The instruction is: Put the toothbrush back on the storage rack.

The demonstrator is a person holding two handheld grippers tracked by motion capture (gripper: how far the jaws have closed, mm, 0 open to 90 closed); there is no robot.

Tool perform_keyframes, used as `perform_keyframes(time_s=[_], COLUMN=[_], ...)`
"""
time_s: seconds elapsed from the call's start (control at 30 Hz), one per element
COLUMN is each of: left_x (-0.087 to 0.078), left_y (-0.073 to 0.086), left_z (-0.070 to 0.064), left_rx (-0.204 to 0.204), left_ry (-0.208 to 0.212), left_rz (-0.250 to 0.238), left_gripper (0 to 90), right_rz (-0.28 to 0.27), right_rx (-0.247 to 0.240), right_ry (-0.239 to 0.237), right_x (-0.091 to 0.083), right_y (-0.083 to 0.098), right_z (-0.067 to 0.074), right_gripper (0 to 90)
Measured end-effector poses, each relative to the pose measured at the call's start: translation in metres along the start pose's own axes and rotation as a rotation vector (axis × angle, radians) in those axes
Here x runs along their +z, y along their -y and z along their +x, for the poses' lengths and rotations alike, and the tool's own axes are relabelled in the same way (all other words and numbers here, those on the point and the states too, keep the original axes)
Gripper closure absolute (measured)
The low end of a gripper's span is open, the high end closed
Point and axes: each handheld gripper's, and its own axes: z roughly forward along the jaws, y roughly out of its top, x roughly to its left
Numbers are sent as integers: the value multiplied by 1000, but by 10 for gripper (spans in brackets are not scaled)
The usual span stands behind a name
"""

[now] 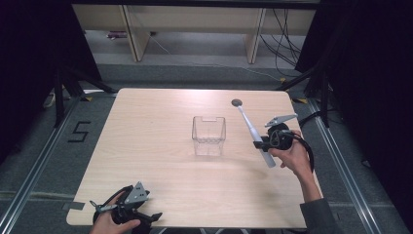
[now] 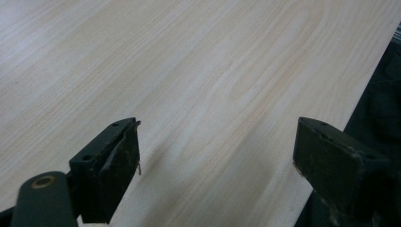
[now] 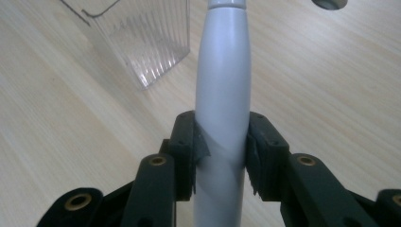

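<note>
At the near left corner of the table (image 1: 146,146), the left gripper (image 1: 127,210) rests with its jaws wide apart and nothing between them. In the middle stands a clear box (image 1: 209,135), open at the top. To its right, the right gripper (image 1: 263,145) is clamped on the fat handle of a long grey spoon (image 1: 251,127), held tilted above the wood. The person probably wants it in the box, so the spoon's round end should come over the opening first, then go down slowly without bumping the thin wall.

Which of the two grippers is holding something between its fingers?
The right gripper: it is shut on the grey handle of a long utensil. The left gripper, at the table's near edge, is open with bare table between its fingers.
</note>
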Motion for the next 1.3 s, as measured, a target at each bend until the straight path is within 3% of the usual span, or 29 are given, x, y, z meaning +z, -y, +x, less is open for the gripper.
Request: perform_keyframes(time_s=[0.13,0.2,0.23,0.3,0.33,0.43,0.47,0.5,0.73,1.3], left_x=[0,-1,0,0,0,0,0,-1,0,-1], left_y=[0,0,0,0,0,0,0,0,0,0], left_z=[1,0,0,0,0,1,-1,0,0,0], left_rx=[-2,-13,-17,-17,-17,-5,-19,-16,-11,-19], left_ry=[2,3,-2,-2,-1,0,-1,0,0,-2], left_rz=[7,6,-3,-3,-4,-5,-6,-6,-5,-8], left_gripper=[148,148,148,148,148,148,148,148,148,148], right_rz=[-65,-56,-101,-96,-122,-104,-135,-118,-155,-213], right_rx=[-23,4,-21,-20,-11,-3,-4,-16,-37,-62], right_ry=[-5,-18,4,-3,-7,-21,-18,-18,-38,-76], right_x=[4,3,6,6,7,4,6,4,0,0], right_y=[-5,-9,-10,-12,-16,-21,-23,-26,-47,-76], right_z=[-4,-3,-4,-4,0,2,4,4,11,26], right_gripper=[667,667,667,667,667,667,667,667,667,667])
